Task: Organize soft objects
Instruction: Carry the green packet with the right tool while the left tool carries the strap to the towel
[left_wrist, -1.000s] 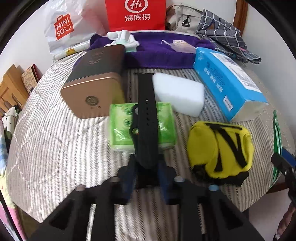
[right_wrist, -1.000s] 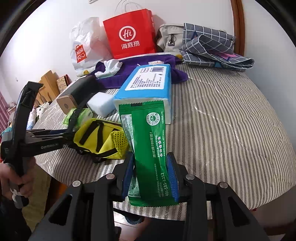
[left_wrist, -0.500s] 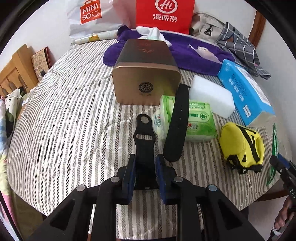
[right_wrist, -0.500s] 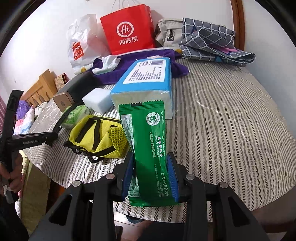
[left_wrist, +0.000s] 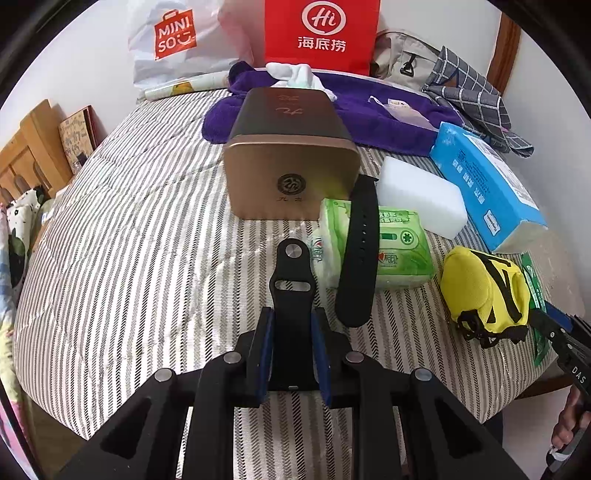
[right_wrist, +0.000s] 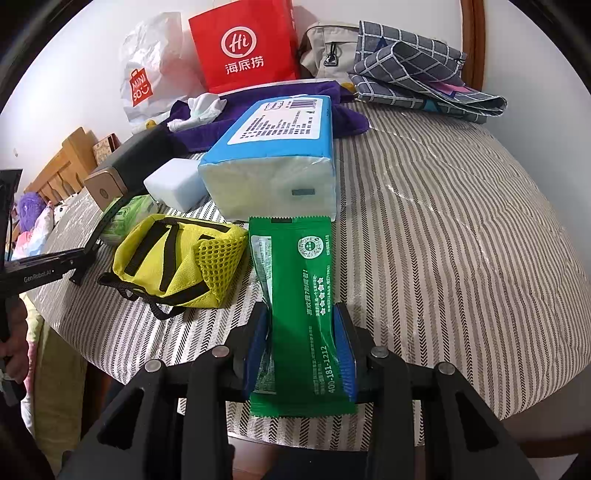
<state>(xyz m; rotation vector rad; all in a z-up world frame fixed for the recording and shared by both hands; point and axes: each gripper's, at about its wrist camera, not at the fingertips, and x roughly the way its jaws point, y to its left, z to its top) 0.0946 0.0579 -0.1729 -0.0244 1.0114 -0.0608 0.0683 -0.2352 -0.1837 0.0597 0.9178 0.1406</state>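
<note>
My left gripper is shut on a short black watch strap piece with a metal stud, held above the striped cover. The longer black strap lies across a green tissue pack. My right gripper is shut on a green sachet, held upright near the bed's front edge, just in front of the blue tissue pack. A yellow pouch lies left of the sachet and also shows in the left wrist view.
A gold box stands mid-bed, a white foam block beside it. A purple towel, white cloth, red bag, Miniso bag and checked cloth lie at the back.
My left gripper has pulled the short strap piece left and back from the long strap, which stays on the green pack. The right gripper with the sachet has moved closer to the blue pack.
</note>
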